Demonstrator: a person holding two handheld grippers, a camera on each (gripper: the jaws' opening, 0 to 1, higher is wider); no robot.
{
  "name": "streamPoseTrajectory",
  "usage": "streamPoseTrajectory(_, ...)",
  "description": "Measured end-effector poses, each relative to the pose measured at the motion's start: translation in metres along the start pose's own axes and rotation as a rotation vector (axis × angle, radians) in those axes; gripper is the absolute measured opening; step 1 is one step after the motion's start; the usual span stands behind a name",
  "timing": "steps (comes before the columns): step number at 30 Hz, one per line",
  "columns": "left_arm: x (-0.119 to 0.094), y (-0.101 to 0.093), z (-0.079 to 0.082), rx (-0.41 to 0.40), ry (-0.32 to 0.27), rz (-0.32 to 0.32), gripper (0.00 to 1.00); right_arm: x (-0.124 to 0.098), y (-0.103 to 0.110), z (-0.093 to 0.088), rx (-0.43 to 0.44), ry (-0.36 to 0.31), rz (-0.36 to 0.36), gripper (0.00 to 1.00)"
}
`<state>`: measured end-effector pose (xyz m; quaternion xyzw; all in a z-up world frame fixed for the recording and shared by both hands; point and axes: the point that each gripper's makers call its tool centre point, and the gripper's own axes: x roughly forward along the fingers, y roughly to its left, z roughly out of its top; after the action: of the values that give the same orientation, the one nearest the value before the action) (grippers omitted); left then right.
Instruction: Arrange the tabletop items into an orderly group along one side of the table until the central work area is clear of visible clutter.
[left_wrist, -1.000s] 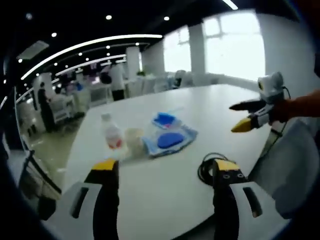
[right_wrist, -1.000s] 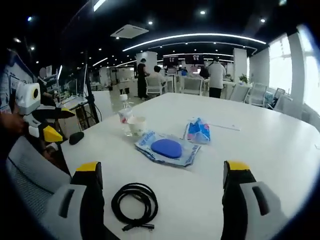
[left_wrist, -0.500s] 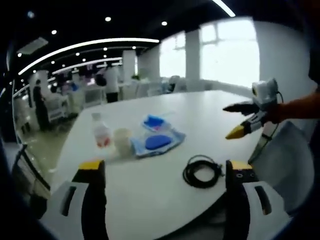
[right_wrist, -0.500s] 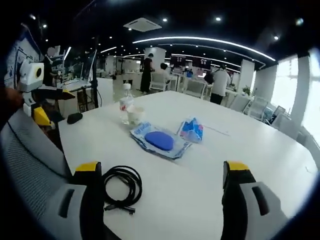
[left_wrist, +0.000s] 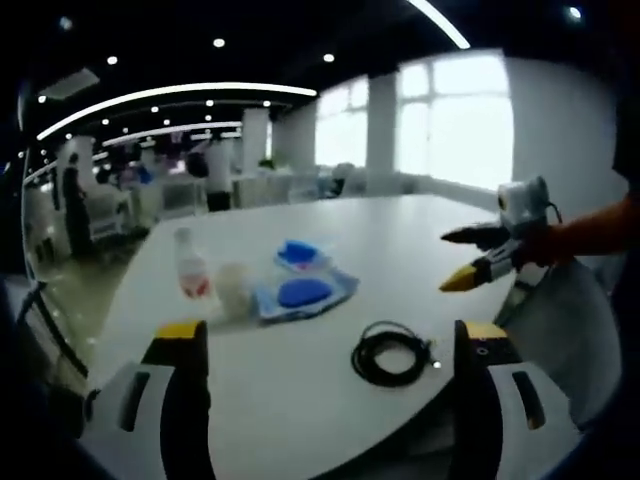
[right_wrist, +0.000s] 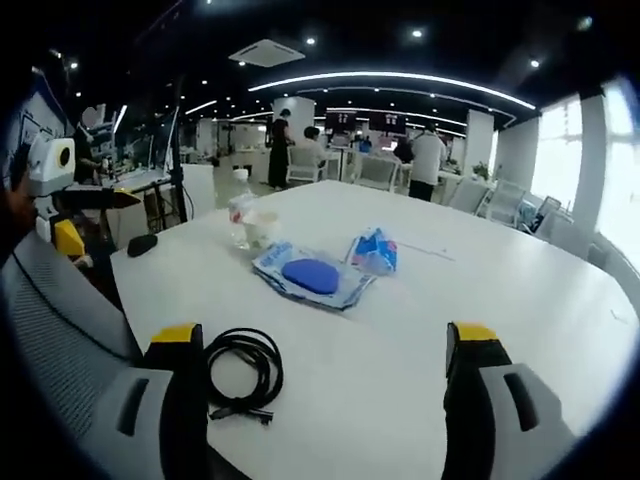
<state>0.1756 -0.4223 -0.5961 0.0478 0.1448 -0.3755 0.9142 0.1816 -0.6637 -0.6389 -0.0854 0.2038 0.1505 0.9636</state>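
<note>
On the white table (left_wrist: 400, 240) lie a black coiled cable (left_wrist: 390, 353), a blue oval thing on a pale blue packet (left_wrist: 300, 292), a small blue bag (left_wrist: 298, 254), a paper cup (left_wrist: 232, 288) and a clear bottle (left_wrist: 187, 268). My left gripper (left_wrist: 332, 332) is open above the near table edge, nothing between its jaws. My right gripper (right_wrist: 327, 335) is open too, with the cable (right_wrist: 243, 372) just inside its left jaw. The packet (right_wrist: 310, 275), bag (right_wrist: 375, 250), cup (right_wrist: 262, 228) and bottle (right_wrist: 240, 215) sit beyond. Each gripper appears in the other view: right (left_wrist: 458, 257), left (right_wrist: 95, 218).
A black mouse (right_wrist: 141, 244) lies near the table's left edge. A grey mesh chair (right_wrist: 60, 310) stands close to that edge, also seen as the chair (left_wrist: 560, 320). People and desks fill the office beyond the far side of the table (right_wrist: 520, 270).
Both views have drawn back and shifted a little, so more of the near table and the whole cable come into the left gripper view. The items lie where they were; both grippers stay open.
</note>
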Motion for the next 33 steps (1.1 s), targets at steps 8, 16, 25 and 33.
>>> streamPoseTrajectory(8,0.001,-0.003,-0.003,0.033,0.009,-0.008,1.00,0.001,0.007,-0.004,-0.029,0.024,0.018,1.00)
streamPoseTrajectory(16,0.002,0.002,-0.008,0.020,0.028,0.004,1.00,0.001,0.007,-0.005,-0.041,0.037,0.021,1.00)
streamPoseTrajectory(25,0.004,0.004,-0.015,0.012,0.069,0.010,1.00,0.001,0.004,0.009,-0.056,0.058,0.035,1.00)
streamPoseTrajectory(33,0.005,0.006,-0.018,-0.005,0.079,0.013,1.00,0.010,-0.006,0.034,-0.085,0.067,0.058,1.00)
